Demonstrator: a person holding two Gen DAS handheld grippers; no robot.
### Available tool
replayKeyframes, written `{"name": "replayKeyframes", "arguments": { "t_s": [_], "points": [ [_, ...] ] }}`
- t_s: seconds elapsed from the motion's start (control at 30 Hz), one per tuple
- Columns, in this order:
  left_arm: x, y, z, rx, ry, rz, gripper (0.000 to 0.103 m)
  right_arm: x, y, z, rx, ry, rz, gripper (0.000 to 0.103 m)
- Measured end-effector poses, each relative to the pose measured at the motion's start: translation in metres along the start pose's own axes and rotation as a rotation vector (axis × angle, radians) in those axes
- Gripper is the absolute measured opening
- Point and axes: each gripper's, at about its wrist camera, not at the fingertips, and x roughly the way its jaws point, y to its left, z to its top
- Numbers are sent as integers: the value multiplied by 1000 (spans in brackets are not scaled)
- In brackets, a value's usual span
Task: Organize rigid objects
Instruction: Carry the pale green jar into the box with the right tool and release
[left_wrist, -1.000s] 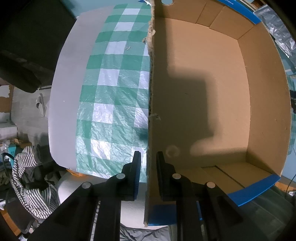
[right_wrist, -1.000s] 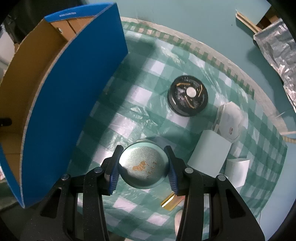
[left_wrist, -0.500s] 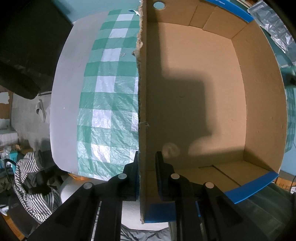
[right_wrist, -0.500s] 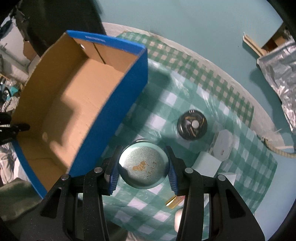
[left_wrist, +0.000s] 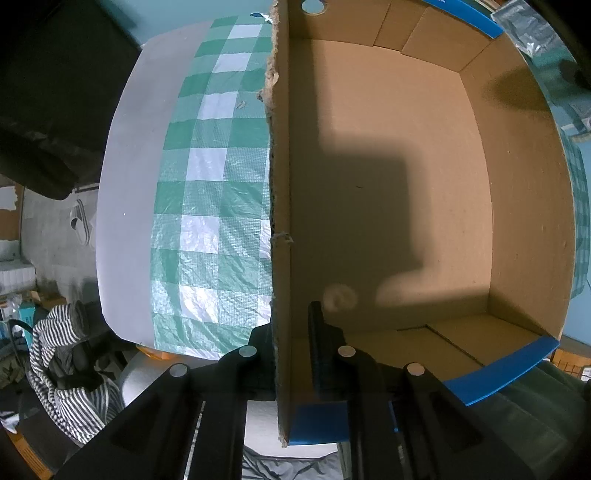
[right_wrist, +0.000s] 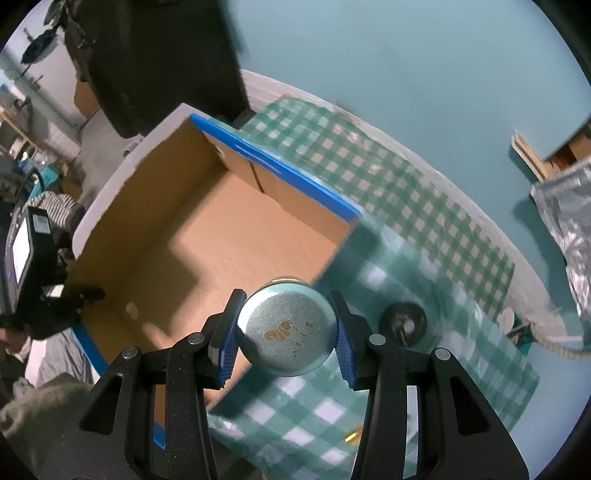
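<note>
An open cardboard box (left_wrist: 388, 184) with blue outer faces sits on a green-checked tablecloth (left_wrist: 214, 184). My left gripper (left_wrist: 290, 321) points straight down and pinches the box's left wall (left_wrist: 280, 184), with one finger outside and one inside. Its jaws are closing the last bit on the cardboard. In the right wrist view, my right gripper (right_wrist: 286, 299) is shut on a round teal tin (right_wrist: 288, 328) with a gold mark on its lid. The tin hangs in the air above the right-hand wall of the box (right_wrist: 221, 240). The inside of the box shows only bare cardboard.
A black round object (right_wrist: 402, 323) and a small gold item (right_wrist: 351, 437) lie on the cloth (right_wrist: 369, 184) right of the box. Crumpled foil (right_wrist: 569, 206) lies far right. Striped fabric (left_wrist: 62, 369) hangs below the table's left edge.
My right gripper rose and moved left with the tin, from beside the box's blue wall to above its rim. My left gripper closed onto the box wall.
</note>
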Motion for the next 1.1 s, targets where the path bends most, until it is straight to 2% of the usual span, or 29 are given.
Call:
{"name": "replayKeyframes", "arguments": {
  "t_s": [0.27, 0.67, 1.1],
  "points": [
    [3, 3, -1, -3, -2, 4, 9, 31, 23, 20, -51, 35, 20, 44],
    [8, 7, -1, -1, 6, 6, 9, 73, 36, 23, -83, 115, 16, 44],
    [7, 8, -1, 0, 2, 9, 9, 84, 34, 21, -86, 133, -12, 45]
  ]
}}
